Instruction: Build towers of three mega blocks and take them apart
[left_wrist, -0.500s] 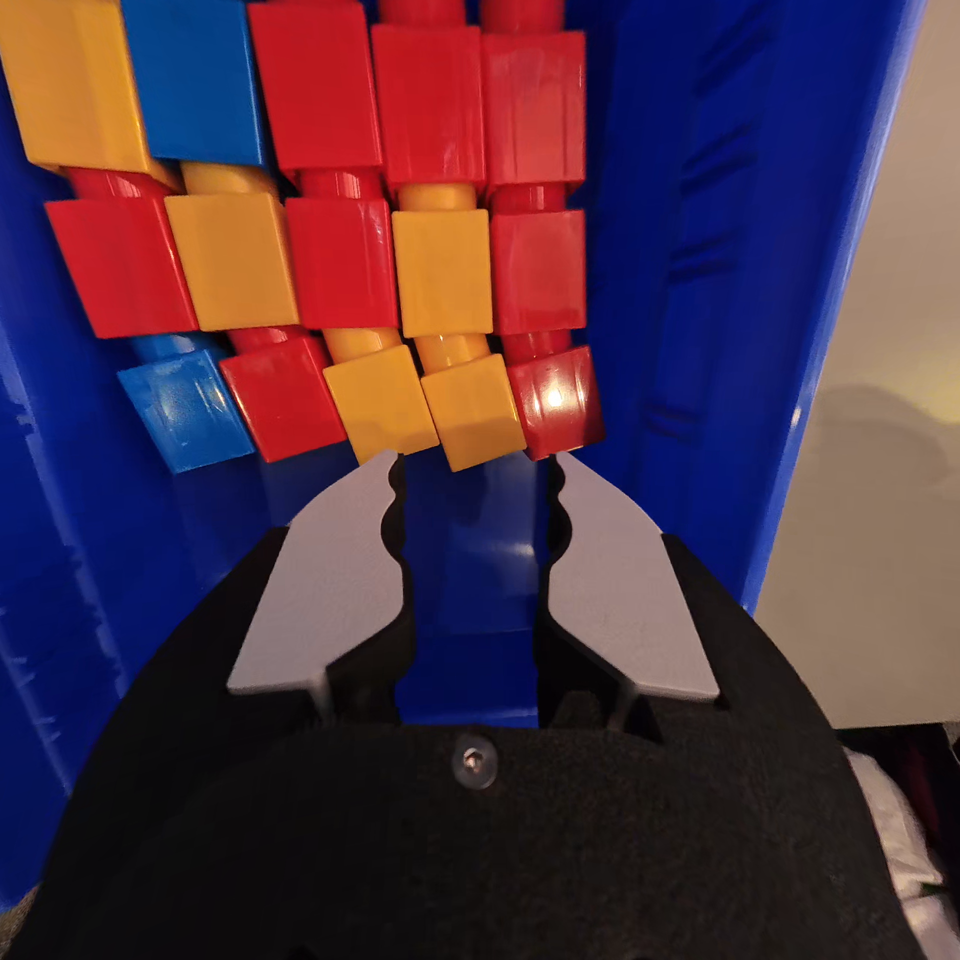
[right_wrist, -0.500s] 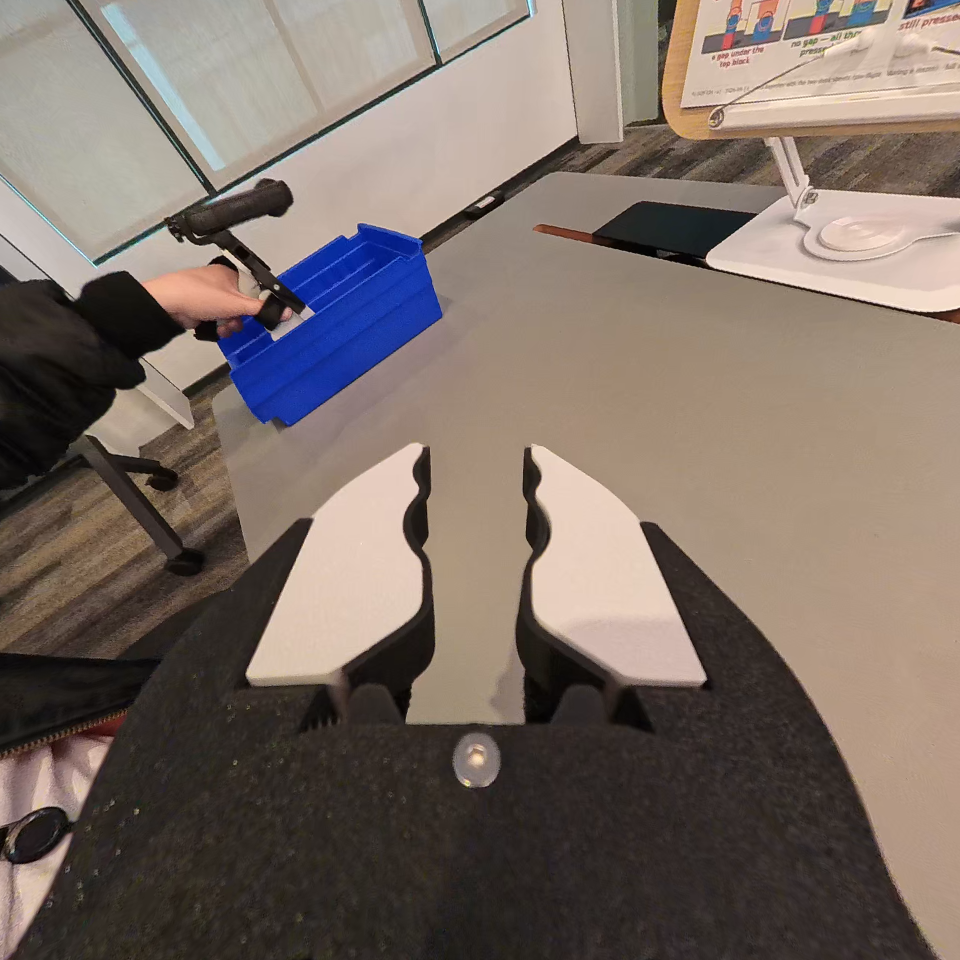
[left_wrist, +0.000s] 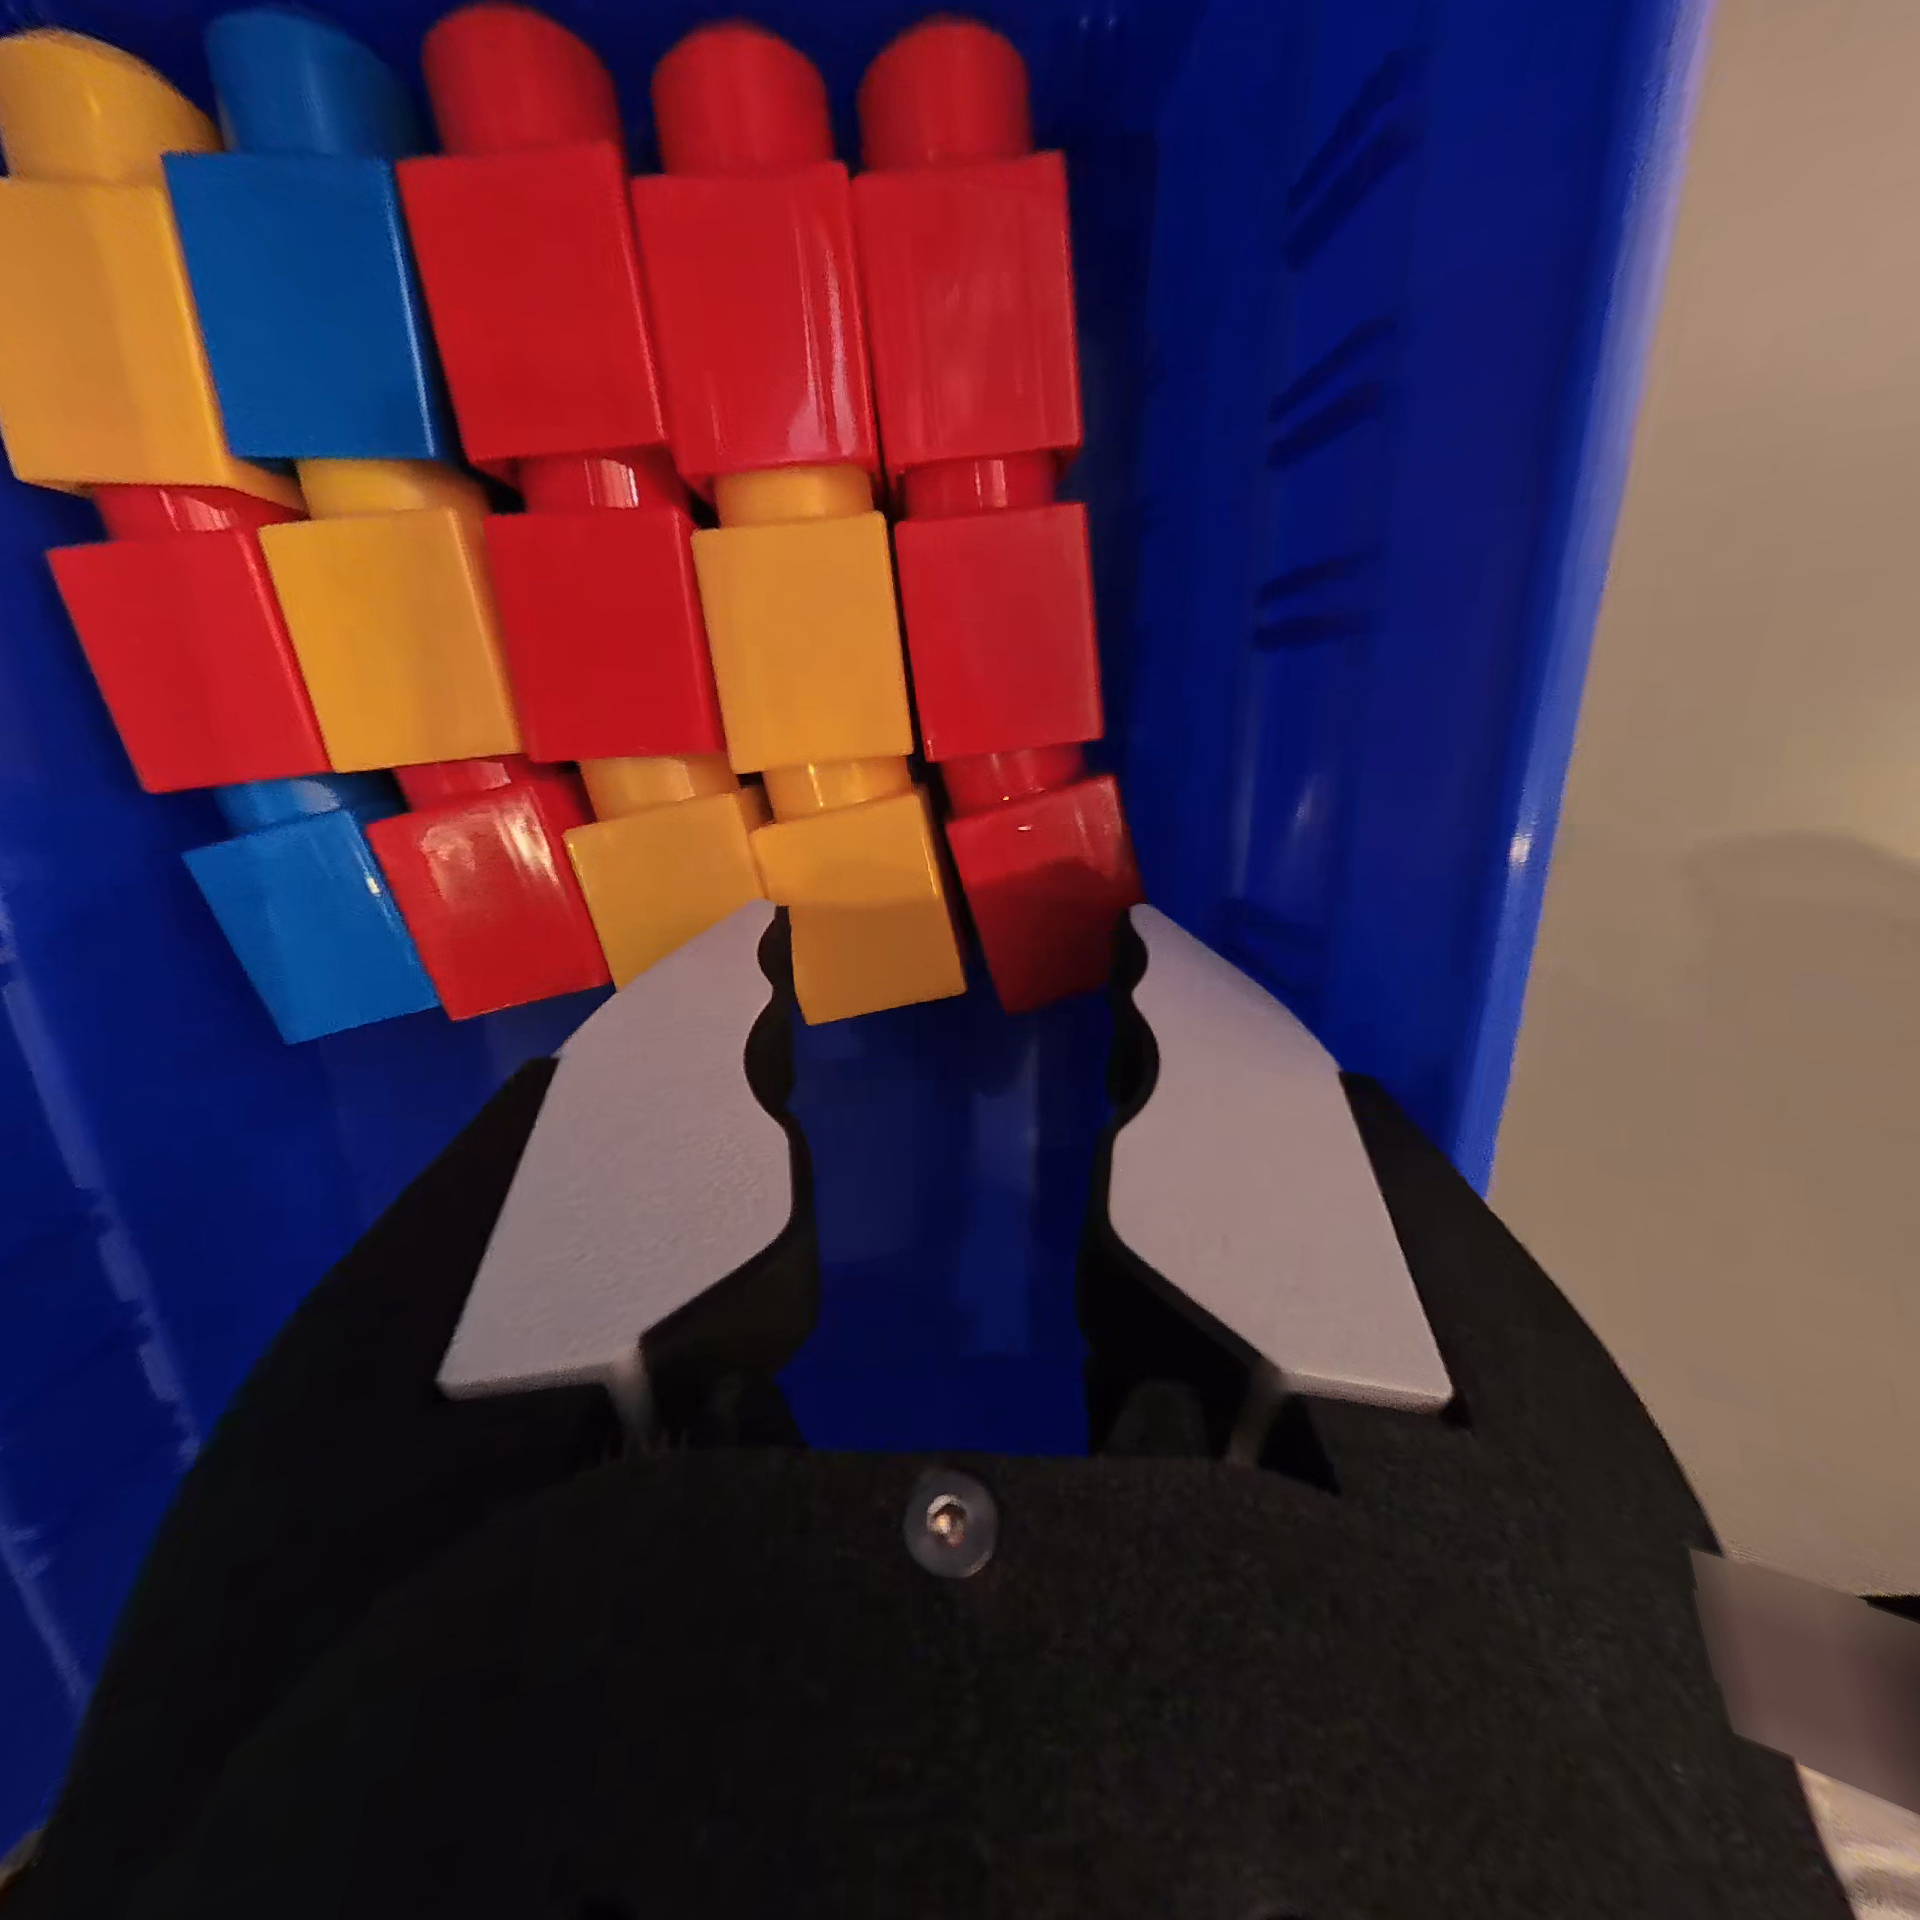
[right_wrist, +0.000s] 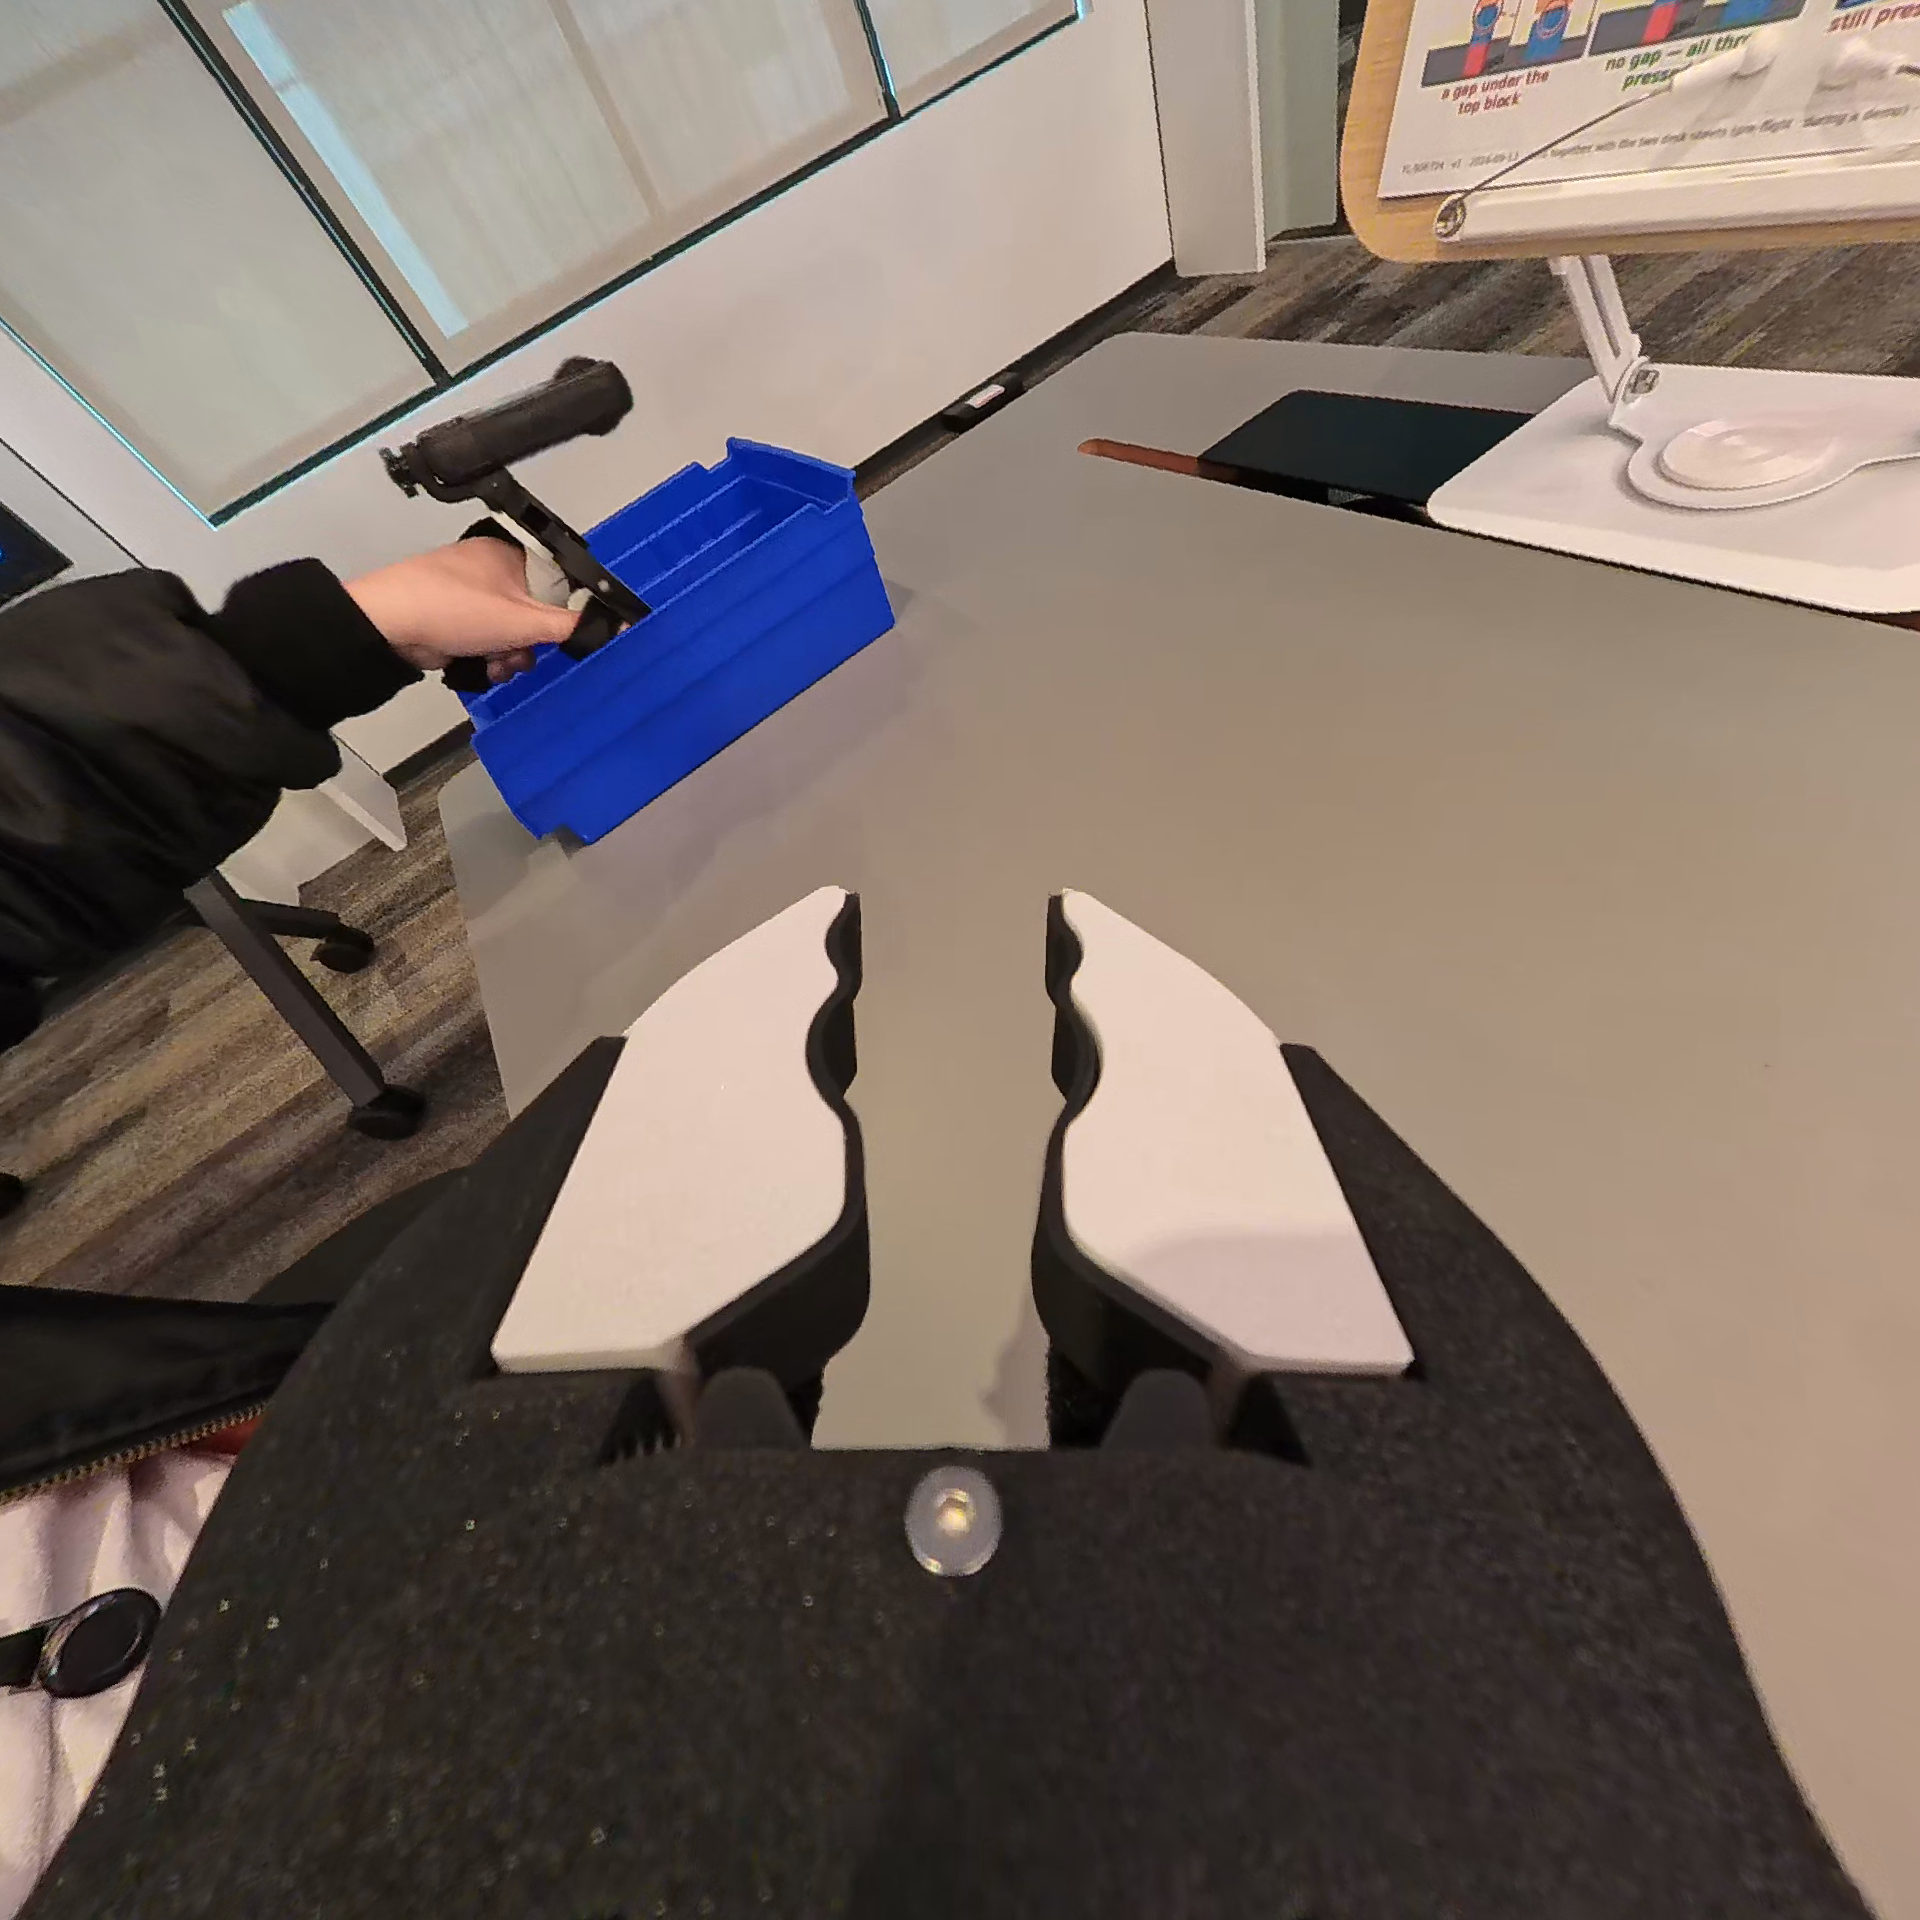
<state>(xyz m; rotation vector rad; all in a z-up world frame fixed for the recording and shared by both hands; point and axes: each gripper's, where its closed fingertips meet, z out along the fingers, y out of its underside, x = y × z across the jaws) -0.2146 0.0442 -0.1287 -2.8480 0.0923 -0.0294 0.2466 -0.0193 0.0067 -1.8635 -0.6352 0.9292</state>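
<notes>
Several three-block towers of red, yellow and blue mega blocks lie side by side on the floor of a blue bin (left_wrist: 1299, 520). In the left wrist view my left gripper (left_wrist: 951, 920) is open inside the bin. The near yellow block (left_wrist: 873, 914) and the near red block (left_wrist: 1039, 894) of the two rightmost towers lie between its fingertips. My right gripper (right_wrist: 951, 904) is open and empty above the grey table (right_wrist: 1351, 831). The right wrist view shows the bin (right_wrist: 707, 665) at the table's far left corner, with a hand holding the left gripper (right_wrist: 582, 592) in it.
A white stand (right_wrist: 1714, 488) carrying an instruction board sits at the table's far right, with a dark flat pad (right_wrist: 1351, 457) beside it. The bin's right wall (left_wrist: 1403, 727) is close to the left gripper. Past the table's left edge are a black sleeve (right_wrist: 156, 727) and a wheeled leg (right_wrist: 312, 1018).
My left gripper has moved forward and deeper into the bin, so the near yellow and red blocks now sit between its fingertips. The right gripper has hardly moved.
</notes>
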